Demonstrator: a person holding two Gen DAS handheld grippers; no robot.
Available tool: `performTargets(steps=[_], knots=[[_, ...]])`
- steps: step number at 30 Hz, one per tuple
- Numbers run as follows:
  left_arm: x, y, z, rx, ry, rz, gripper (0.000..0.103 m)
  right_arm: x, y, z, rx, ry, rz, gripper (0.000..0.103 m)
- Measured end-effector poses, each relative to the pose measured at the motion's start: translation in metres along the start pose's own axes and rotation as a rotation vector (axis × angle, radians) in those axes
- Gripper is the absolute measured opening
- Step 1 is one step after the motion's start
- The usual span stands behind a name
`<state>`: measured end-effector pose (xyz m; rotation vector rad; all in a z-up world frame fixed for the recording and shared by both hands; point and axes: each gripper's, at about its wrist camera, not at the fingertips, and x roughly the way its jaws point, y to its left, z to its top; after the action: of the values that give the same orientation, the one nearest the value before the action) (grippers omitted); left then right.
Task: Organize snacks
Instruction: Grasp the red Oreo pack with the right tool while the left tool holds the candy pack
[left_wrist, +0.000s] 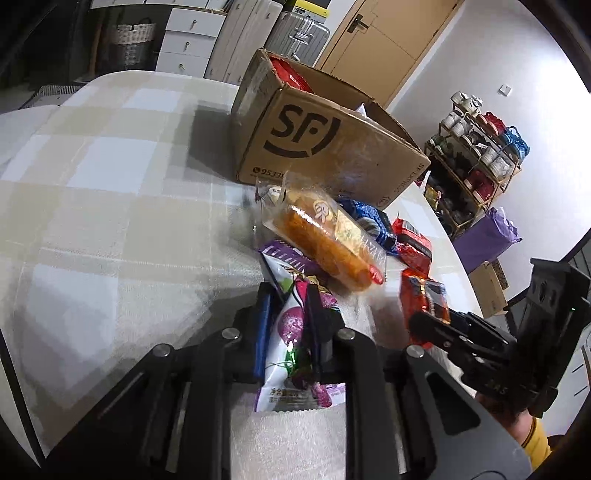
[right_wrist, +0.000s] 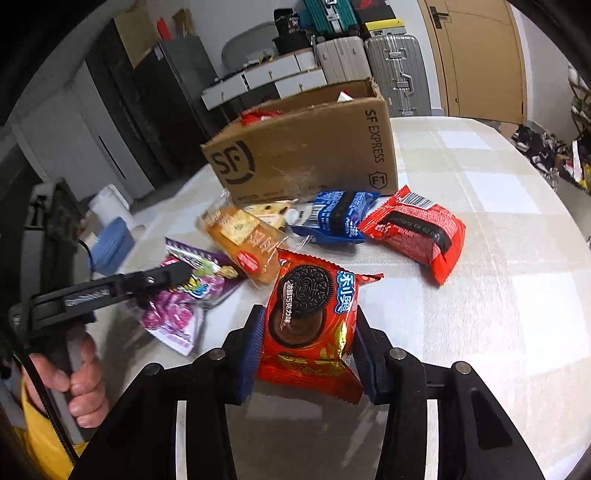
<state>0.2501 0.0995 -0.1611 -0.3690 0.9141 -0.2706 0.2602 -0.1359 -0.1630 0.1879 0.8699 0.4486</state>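
My left gripper (left_wrist: 287, 295) is shut on a purple-and-white snack packet (left_wrist: 291, 332), which also shows in the right wrist view (right_wrist: 177, 314). My right gripper (right_wrist: 308, 314) is shut on a red Oreo packet (right_wrist: 310, 325), also seen in the left wrist view (left_wrist: 424, 295). An orange cake packet (left_wrist: 325, 240) (right_wrist: 243, 236), a blue Oreo packet (right_wrist: 336, 218) and a red packet (right_wrist: 417, 229) lie on the table. Behind them stands an open SF cardboard box (left_wrist: 332, 147) (right_wrist: 306, 151) with red packets inside.
The round table (left_wrist: 110, 184) (right_wrist: 498, 295) has a checked beige cloth. Suitcases (right_wrist: 395, 70), drawers and a wooden door (left_wrist: 388, 40) stand behind it. A shoe rack (left_wrist: 476, 155) and a purple bag (left_wrist: 487, 236) stand to the right.
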Motion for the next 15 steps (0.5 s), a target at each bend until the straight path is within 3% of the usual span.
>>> performTargets(steps=[9, 15], knots=[[-0.027, 0.008, -0.019, -0.057, 0.016, -0.009, 0.014, -0.026, 0.024, -0.016, -0.037, -0.042, 0.088, 0.045], [-0.063, -0.003, -0.030, -0.048, -0.021, -0.007, 0.014, -0.051, 0.035, -0.021, -0.051, -0.090, 0.128, 0.045]])
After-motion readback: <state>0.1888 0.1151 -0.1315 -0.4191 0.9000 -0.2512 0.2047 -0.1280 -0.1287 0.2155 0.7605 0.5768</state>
